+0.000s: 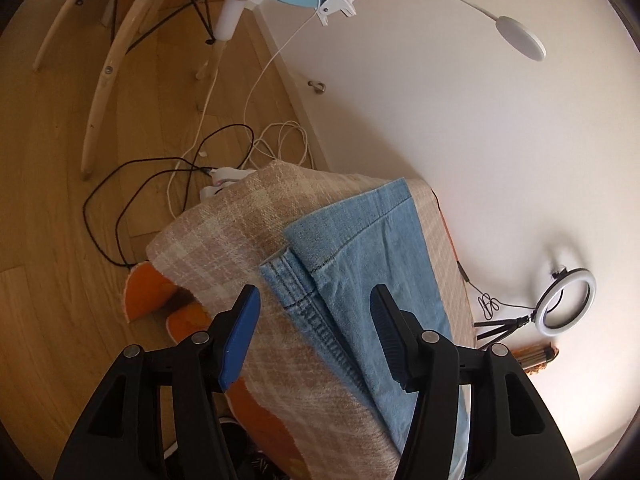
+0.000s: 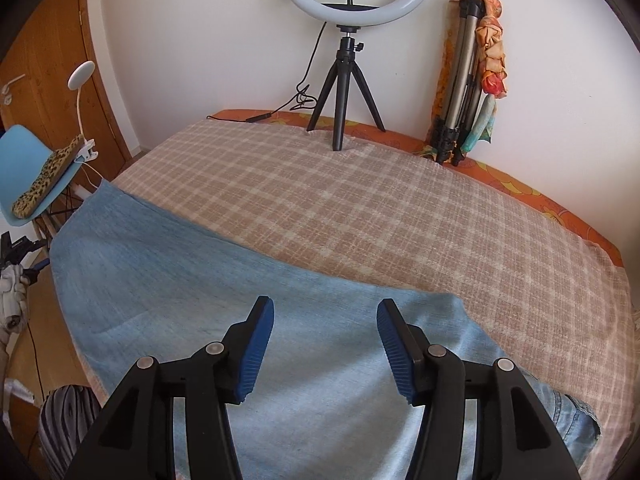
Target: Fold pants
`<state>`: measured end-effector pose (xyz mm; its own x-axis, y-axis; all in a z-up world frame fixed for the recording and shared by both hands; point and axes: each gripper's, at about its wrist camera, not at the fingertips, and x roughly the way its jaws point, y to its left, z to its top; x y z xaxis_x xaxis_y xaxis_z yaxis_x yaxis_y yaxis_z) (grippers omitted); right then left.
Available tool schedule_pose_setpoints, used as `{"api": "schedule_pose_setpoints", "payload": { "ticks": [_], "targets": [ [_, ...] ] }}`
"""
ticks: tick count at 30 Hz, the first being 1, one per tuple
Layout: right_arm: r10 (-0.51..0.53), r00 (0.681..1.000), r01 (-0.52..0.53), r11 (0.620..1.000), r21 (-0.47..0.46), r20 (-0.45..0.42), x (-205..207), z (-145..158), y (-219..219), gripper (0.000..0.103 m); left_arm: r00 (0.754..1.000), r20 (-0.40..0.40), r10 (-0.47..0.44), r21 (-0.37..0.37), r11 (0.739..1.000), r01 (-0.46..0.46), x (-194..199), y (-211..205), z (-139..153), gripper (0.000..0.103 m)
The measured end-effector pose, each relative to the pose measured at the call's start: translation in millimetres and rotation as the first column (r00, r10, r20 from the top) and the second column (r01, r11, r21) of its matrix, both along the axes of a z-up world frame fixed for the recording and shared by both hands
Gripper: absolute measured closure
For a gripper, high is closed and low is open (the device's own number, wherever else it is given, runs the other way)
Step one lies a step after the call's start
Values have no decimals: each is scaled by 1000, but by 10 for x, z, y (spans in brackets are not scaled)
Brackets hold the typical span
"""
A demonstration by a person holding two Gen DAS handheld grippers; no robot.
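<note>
Light blue denim pants (image 2: 180, 280) lie flat on the beige-and-white plaid blanket (image 2: 360, 208) that covers the orange-edged bed, along the near side, well clear of the black tripod ring light (image 2: 348, 60) by the wall. Looks laid out that way to leave open blanket for folding onto. Left gripper (image 1: 316, 336) hangs over the hem end, blue pads apart at roughly mid-width, nothing between them; the denim sits below the jaws, not pinched. Right gripper (image 2: 326, 350) hovers over the wider part of the pants, pads likewise about half open and holding nothing. Both being empty above opposite ends suggests the cloth is resting on its own, between grips. Long axis runs along the bed's near edge: in the right wrist view, from lower right up toward the upper left corner, beside the light blue plastic chair (image 2: 24, 160). The left wrist view shows stitched hems and a side seam there, so leg ends point at that corner. Waist presumably toward the right gripper's side; can't confirm.
</note>
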<state>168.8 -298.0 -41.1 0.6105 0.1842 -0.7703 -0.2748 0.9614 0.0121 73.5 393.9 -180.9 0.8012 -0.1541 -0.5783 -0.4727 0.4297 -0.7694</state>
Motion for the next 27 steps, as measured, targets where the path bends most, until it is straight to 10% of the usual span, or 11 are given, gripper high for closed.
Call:
{"api": "schedule_pose_setpoints", "payload": {
  "ticks": [14, 18, 22, 27],
  "targets": [
    [67, 998, -67, 998, 15, 19, -123, 183, 392, 47, 997, 27, 66, -130, 990, -62, 85, 10, -267, 46],
    [85, 996, -85, 996, 11, 15, -90, 179, 523, 47, 996, 61, 61, -30, 998, -59, 119, -64, -91, 49],
    [109, 994, -109, 994, 15, 17, -56, 200, 666, 47, 997, 47, 54, 79, 995, -58, 184, -129, 82, 74],
    [149, 989, -149, 988, 38, 5, 38, 245, 906, 47, 998, 33, 51, 130, 990, -54, 267, -133, 129, 74]
  ]
}}
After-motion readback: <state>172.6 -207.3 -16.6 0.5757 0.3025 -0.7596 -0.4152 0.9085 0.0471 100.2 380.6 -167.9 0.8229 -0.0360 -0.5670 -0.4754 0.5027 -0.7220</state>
